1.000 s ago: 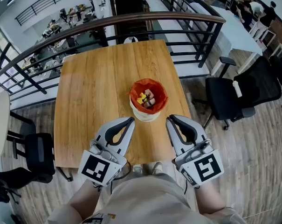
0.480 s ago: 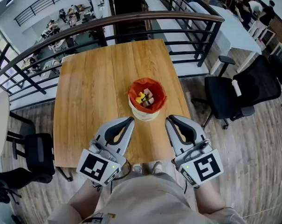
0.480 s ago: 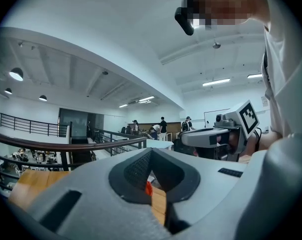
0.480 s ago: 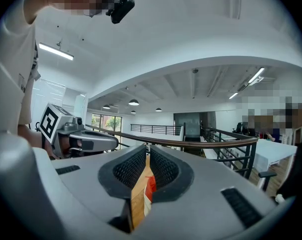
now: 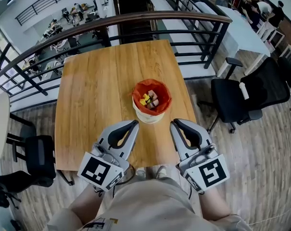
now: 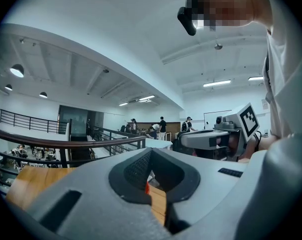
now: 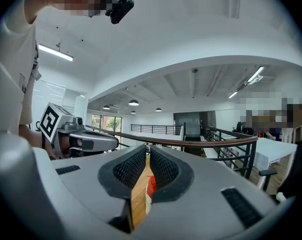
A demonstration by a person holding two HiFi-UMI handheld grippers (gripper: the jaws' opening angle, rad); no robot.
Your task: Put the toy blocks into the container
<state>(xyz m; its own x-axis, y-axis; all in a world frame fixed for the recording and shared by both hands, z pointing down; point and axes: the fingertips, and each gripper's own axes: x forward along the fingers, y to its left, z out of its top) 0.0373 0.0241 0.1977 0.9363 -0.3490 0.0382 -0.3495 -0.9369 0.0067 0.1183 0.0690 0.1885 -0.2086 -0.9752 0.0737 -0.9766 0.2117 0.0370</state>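
fingers of left gripper (image 5: 134, 123) and right gripper (image 5: 173, 124) closed, empty | toy blocks (image 5: 150, 101) seen inside container (image 5: 146, 117) on table (image 5: 92, 90), 12 o'clock of both | judged light, rigid, best pinched across flat faces

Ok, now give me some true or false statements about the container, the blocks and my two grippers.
1. The toy blocks lie inside the container. True.
2. The left gripper holds a block. False: its jaws are together with nothing between them.
3. The right gripper is shut and empty. True.
4. The container stands on the floor. False: it stands on the wooden table.
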